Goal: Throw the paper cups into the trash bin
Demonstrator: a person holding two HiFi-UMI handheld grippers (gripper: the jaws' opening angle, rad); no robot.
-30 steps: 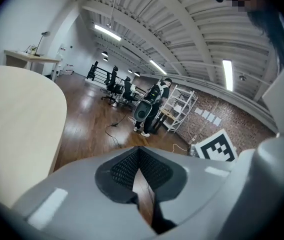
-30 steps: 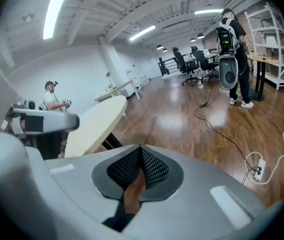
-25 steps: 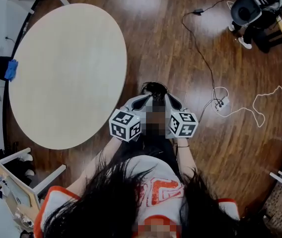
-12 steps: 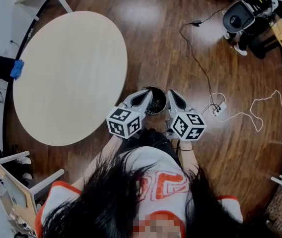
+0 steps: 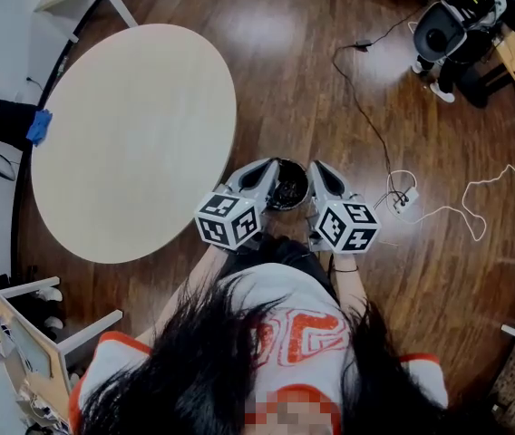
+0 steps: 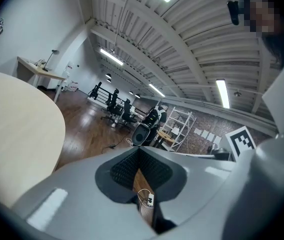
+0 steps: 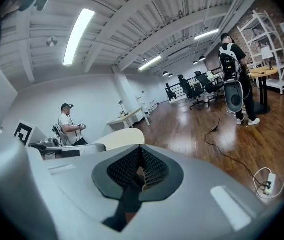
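A small dark trash bin (image 5: 286,187) stands on the wood floor in front of the person, its round opening seen from above. My left gripper (image 5: 269,167) points at the bin's left rim and my right gripper (image 5: 317,169) at its right rim. Both are held above the bin. In the left gripper view the left gripper (image 6: 141,159) has its ribbed pads together with nothing between them. The right gripper (image 7: 141,158) is also shut and holds nothing. No paper cup shows in any view.
A round pale table (image 5: 135,143) fills the left of the head view. A cable and power strip (image 5: 403,195) lie on the floor to the right. A wooden chair (image 5: 31,333) stands at lower left. Another person (image 7: 234,79) stands far off.
A second ago the two grippers sat close together over the bin. They have since spread slightly, and the bin's opening now shows between them. Hardly anything moved in the last half second.
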